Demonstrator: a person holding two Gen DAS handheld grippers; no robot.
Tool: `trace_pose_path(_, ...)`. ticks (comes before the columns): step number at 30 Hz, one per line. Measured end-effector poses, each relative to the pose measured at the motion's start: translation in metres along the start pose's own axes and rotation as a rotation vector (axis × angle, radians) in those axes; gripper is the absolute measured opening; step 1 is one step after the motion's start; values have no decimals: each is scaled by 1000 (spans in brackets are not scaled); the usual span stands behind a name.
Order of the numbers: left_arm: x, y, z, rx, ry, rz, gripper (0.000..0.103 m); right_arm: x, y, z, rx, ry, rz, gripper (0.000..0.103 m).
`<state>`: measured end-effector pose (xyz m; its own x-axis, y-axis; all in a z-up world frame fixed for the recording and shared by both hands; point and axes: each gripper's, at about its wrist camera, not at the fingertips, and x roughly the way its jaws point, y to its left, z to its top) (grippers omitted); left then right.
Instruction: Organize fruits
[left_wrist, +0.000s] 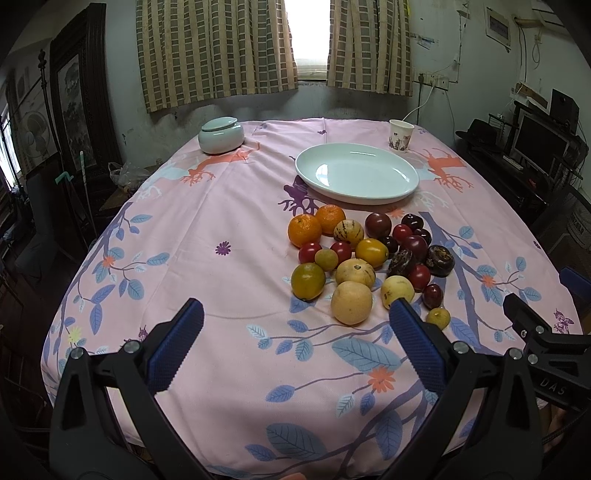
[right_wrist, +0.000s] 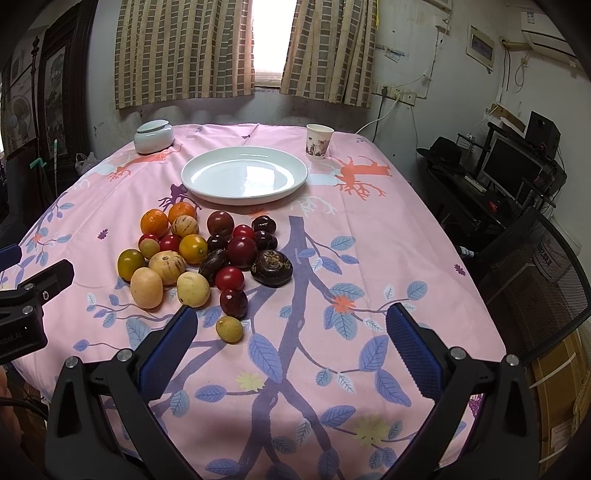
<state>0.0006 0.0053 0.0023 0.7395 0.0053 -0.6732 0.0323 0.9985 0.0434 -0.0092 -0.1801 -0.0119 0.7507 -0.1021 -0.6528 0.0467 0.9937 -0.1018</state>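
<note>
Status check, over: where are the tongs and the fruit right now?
Left tongs open, empty. Right tongs open, empty. Fruit pile loose on tablecloth, white plate behind it bare. Nothing blocking the path.

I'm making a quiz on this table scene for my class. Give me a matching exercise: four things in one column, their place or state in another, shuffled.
Things:
1. white plate
2. paper cup
3. lidded jar
4. small yellow-green fruit

Places or states:
A. far left corner of the table
B. nearest the right gripper, apart from the pile
C. empty, just beyond the fruit pile
D. far side, right of the plate

Pairs: 1-C, 2-D, 3-A, 4-B
</note>
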Motion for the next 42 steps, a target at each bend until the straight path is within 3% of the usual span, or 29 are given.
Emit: trace_pose_path(42,0,0,-4,12,2,-1,101,1,1,0,0,4,1,102)
